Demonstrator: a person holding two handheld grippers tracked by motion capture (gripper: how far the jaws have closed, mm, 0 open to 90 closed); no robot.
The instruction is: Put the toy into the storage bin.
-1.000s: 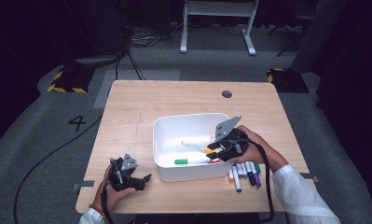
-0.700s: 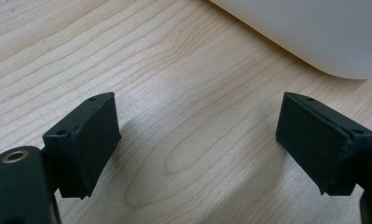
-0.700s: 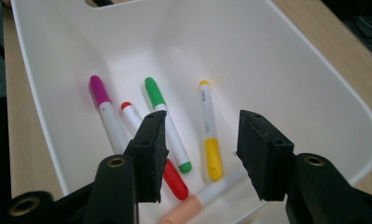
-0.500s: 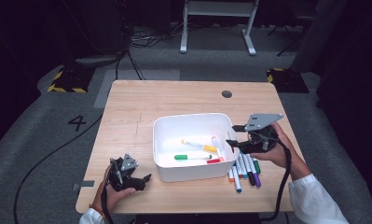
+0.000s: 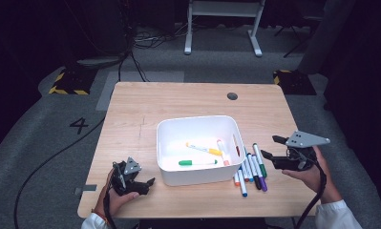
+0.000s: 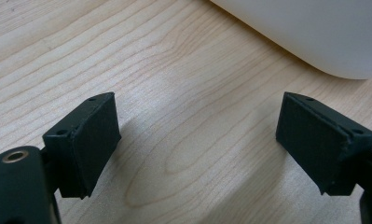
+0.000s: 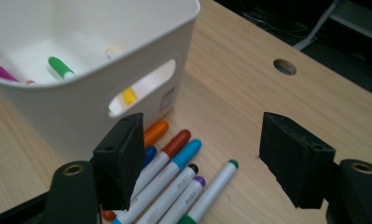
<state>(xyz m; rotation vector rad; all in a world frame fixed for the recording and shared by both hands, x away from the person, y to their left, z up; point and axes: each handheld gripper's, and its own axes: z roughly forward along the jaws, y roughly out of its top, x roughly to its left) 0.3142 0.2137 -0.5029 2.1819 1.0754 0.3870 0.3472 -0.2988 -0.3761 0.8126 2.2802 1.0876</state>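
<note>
The right gripper (image 5: 272, 148) is held over the table's (image 5: 178, 102) right edge, just beside the row of markers (image 5: 250, 169) lying against the bin (image 5: 197, 125). Its jaws have just been opening and are now spread wide, with nothing between them. In the bin, a green marker (image 5: 197, 162), a yellow one and a pink one are seen. The left gripper (image 5: 147, 183) is rested near the front left edge, jaws wide apart and empty.
</note>
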